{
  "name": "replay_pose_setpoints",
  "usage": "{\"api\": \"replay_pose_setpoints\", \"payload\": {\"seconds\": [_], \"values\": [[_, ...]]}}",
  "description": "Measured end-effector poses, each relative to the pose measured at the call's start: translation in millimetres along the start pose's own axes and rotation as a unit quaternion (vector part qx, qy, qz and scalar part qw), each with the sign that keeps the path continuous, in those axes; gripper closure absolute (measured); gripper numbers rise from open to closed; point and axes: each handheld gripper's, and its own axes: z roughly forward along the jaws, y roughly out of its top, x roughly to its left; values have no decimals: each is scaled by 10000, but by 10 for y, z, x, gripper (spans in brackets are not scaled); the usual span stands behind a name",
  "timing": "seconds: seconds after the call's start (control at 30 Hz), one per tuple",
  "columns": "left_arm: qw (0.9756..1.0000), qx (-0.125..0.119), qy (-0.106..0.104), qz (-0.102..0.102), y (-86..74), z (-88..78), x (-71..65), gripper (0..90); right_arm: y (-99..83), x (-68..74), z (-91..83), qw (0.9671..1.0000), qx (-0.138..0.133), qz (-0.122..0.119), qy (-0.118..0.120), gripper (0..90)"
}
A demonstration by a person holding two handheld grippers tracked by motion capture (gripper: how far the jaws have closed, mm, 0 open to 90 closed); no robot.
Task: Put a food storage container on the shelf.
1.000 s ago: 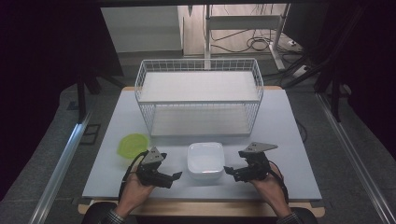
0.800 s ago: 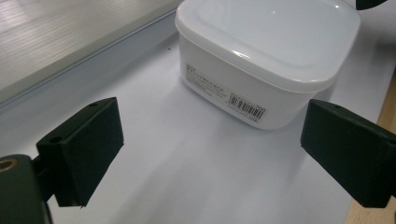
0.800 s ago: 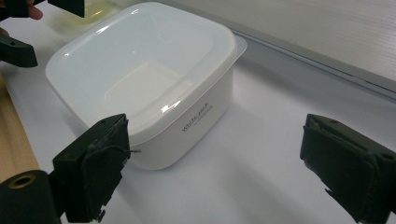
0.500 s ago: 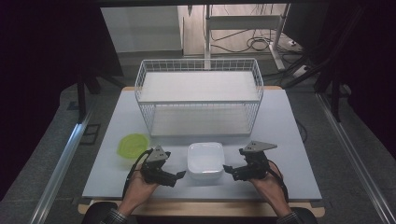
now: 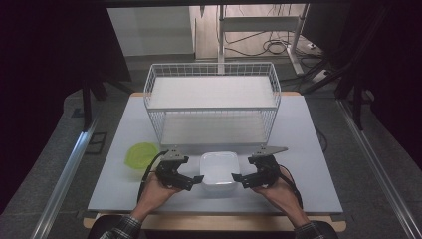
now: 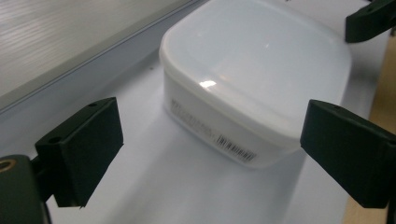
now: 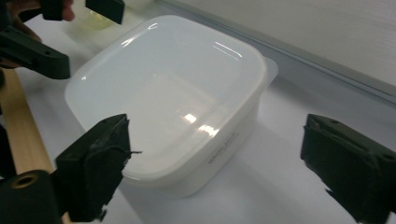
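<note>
Two open grippers—left gripper point(image 5: 195, 180), right gripper point(image 5: 239, 179)—flank one lidded white container point(image 5: 218, 171).

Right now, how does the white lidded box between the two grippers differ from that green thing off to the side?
The white plastic container is squarish with rounded corners; the green bowl is round. The container wears a closed lid, while the bowl lies open. The container sits between the left gripper and right gripper; the bowl sits apart, beyond the left one. Both rest on the white table.
</note>
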Motion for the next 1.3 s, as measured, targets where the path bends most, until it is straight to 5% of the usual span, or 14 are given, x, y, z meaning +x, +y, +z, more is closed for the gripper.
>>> {"api": "replay_pose_setpoints", "payload": {"seconds": [0.17,0.43,0.63,0.77,0.83,0.93,1.17,1.3], "values": [[9998,106,-175,9,83,114,38,76,67,-29,68,9998,98,58,188,170],[9957,219,-831,-356,92,240,31,116,95,-120,195,9957,311,450,752,272],[9949,346,-811,-482,73,198,-35,137,89,-67,150,9946,467,583,724,307],[9942,366,-848,-549,44,99,-70,287,61,-36,45,9925,596,825,683,421],[9957,284,-726,-508,43,52,-95,430,59,-7,-44,9930,547,903,529,559],[9964,193,-623,-547,48,2,-106,528,59,-6,-83,9917,557,1046,496,604],[9968,-47,-276,-754,74,-70,-121,729,44,-33,-166,9891,190,1401,416,785],[9947,-150,-281,-979,48,-58,-90,770,38,14,-159,9924,39,1211,201,789]]}}
